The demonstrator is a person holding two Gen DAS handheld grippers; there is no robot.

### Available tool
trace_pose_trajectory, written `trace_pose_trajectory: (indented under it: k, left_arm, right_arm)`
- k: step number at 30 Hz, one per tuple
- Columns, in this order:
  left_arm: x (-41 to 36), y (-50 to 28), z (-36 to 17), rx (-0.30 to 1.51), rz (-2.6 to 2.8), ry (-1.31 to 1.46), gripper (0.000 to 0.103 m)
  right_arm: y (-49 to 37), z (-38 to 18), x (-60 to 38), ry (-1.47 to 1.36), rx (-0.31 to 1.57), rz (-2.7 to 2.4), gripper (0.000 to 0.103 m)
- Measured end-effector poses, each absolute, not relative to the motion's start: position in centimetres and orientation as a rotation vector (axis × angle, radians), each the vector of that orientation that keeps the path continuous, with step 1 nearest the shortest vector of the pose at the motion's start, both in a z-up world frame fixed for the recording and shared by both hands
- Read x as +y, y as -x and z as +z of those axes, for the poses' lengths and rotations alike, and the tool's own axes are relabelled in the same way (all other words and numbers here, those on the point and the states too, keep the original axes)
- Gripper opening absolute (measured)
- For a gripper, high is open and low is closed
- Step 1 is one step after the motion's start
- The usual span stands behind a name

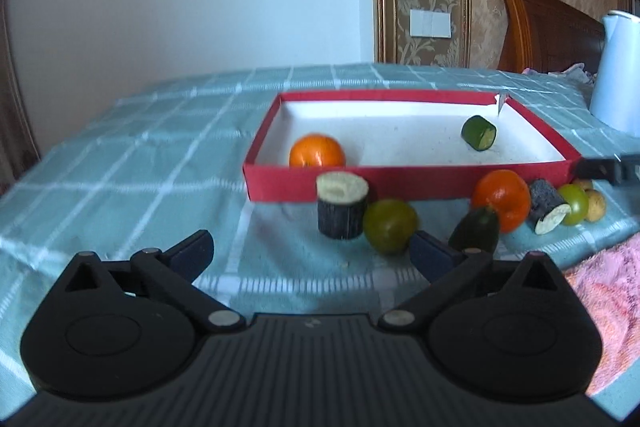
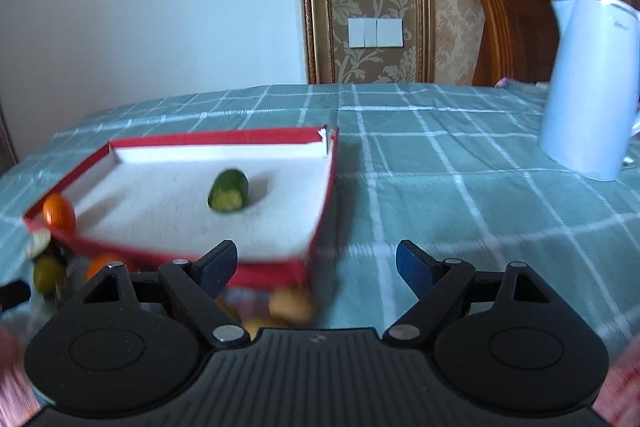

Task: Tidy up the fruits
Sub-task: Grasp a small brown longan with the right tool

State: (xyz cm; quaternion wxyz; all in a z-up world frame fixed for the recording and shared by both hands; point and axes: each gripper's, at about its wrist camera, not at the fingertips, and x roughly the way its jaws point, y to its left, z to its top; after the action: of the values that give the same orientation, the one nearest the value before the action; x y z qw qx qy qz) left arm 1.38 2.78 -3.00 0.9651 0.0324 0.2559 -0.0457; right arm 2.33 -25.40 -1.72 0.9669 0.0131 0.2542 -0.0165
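A red box with a white inside lies on the checked cloth; it holds an orange and a green cucumber piece. In front of it lie a dark cut stump, a green fruit, a dark green piece, a second orange, another dark stump, a small green fruit and small yellow fruits. My left gripper stands open and empty just short of them. My right gripper is open over the box's near right corner, the cucumber piece beyond it.
A white kettle stands at the right on the cloth. A pink towel lies at the near right. A wooden headboard and patterned wall rise behind. Yellow fruits show blurred under the right gripper.
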Motion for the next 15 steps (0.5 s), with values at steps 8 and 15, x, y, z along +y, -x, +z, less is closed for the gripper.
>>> trace_pose_trajectory:
  k: [8, 15]
  left_arm:
    - [3.4, -2.2, -3.6, 0.591, -0.133, -0.026, 0.103]
    - [3.5, -2.5, -3.9, 0.619, -0.155, -0.017, 0.103]
  right_arm:
    - [0.2, -2.3, -25.0, 0.093, 0.507, -0.022, 0.086]
    - [0.6, -2.5, -23.3, 0.127, 0.556, 0.056, 0.053]
